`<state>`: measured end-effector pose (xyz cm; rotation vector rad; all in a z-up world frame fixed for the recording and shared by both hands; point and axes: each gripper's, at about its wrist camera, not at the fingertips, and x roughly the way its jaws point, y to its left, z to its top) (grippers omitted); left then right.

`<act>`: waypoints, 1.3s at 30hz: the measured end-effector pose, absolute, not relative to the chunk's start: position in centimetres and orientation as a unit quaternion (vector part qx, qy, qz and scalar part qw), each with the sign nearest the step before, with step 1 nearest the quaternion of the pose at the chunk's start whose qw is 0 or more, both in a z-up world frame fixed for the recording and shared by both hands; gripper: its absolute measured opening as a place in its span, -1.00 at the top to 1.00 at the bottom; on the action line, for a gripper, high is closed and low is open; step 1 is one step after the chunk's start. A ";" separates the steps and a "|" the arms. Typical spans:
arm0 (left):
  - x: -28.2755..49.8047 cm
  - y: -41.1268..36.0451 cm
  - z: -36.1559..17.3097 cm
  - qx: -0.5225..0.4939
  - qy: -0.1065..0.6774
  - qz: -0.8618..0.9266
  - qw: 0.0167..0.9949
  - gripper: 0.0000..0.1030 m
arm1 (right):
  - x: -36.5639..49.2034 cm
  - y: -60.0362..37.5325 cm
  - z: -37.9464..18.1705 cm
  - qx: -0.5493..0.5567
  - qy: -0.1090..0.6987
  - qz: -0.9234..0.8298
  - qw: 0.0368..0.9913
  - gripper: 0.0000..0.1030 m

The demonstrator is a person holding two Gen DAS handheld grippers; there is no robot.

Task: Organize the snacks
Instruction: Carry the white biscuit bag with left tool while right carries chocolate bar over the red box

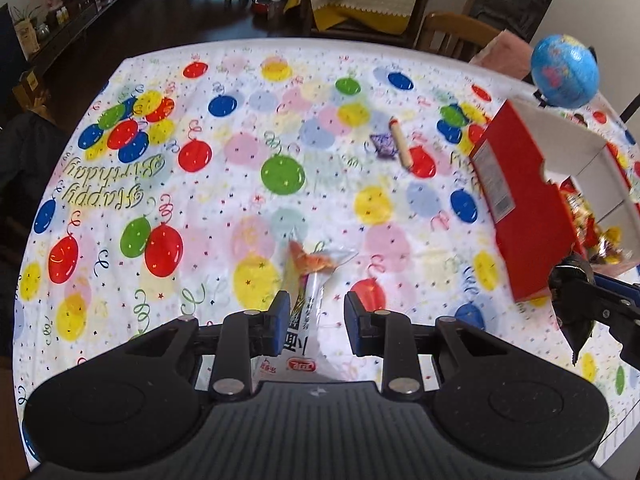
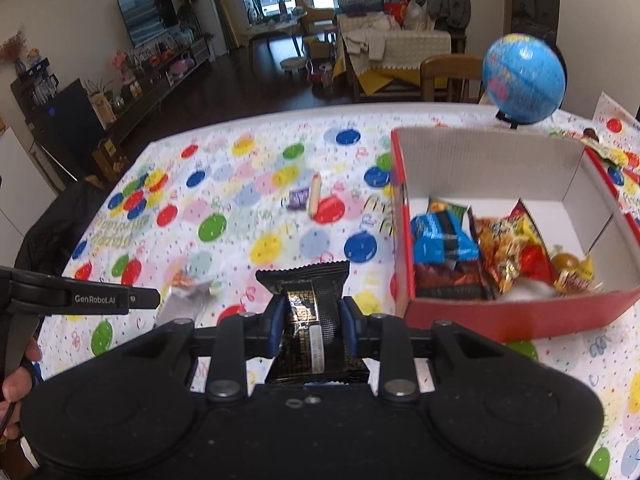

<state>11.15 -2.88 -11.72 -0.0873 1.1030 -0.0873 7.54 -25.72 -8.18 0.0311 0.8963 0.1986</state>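
The right gripper (image 2: 313,328) pinches a black snack packet (image 2: 310,316) with gold print: both blue pads press on its sides, the crimped top edge sticks out beyond the fingertips and the lower end runs back between the fingers towards the camera. To the right of these fingers, just beside them, stands the red cardboard box (image 2: 520,316) with white inner walls. In it lie a blue packet (image 2: 444,236), an orange and yellow packet (image 2: 502,248) and several other wrapped snacks. Beyond the box stands a blue globe (image 2: 523,78).

The left gripper (image 1: 315,314) has its fingers spread a little, with a clear-and-white snack packet (image 1: 308,300) lying between them. The packet sits against the left pad (image 1: 281,316); the right-hand pad (image 1: 354,316) stands apart from it, with bare cloth showing in the gap. The packet's twisted end, with an orange patch, reaches out past the fingertips, and its printed body runs back under the gripper. Whether it hangs from the left pad or rests on the cloth cannot be told.

Well ahead of both pairs of fingers, on the balloon-print tablecloth (image 1: 200,208), lie a tan stick-shaped snack (image 1: 400,142) and a small purple wrapper (image 1: 380,145), touching each other. In the right wrist view a person's hand (image 2: 16,384) shows at the left edge, on the left gripper's handle.
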 end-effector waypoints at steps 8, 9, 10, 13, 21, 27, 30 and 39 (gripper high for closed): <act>12.0 -2.6 -14.2 -0.035 0.534 -0.050 0.843 -0.35 | 7.5 -25.1 -10.1 0.013 0.449 0.085 0.890 0.46; 12.2 -2.5 -14.7 -0.035 0.536 -0.049 0.842 -0.35 | 7.4 -25.0 -10.2 0.013 0.450 0.082 0.889 0.46; 12.3 -2.5 -15.1 -0.033 0.539 -0.048 0.840 -0.35 | 7.5 -24.9 -10.4 0.013 0.451 0.079 0.889 0.46; 12.5 -2.6 -16.3 -0.026 0.546 -0.053 0.836 -0.35 | 7.4 -24.8 -10.9 0.014 0.455 0.070 0.887 0.46; 13.4 -2.3 -18.0 -0.023 0.552 -0.053 0.832 -0.33 | 7.4 -24.9 -11.8 0.018 0.464 0.053 0.884 0.46; 13.7 -1.4 -18.6 -0.045 0.558 -0.044 0.828 0.44 | 7.5 -24.9 -11.9 0.020 0.467 0.049 0.882 0.45; 13.4 -1.1 -18.3 -0.054 0.553 -0.040 0.830 0.59 | 7.6 -25.0 -11.8 0.022 0.467 0.048 0.882 0.46; 12.7 -1.1 -16.0 -0.065 0.551 -0.034 0.831 0.62 | 7.9 -25.7 -10.7 0.021 0.461 0.052 0.886 0.46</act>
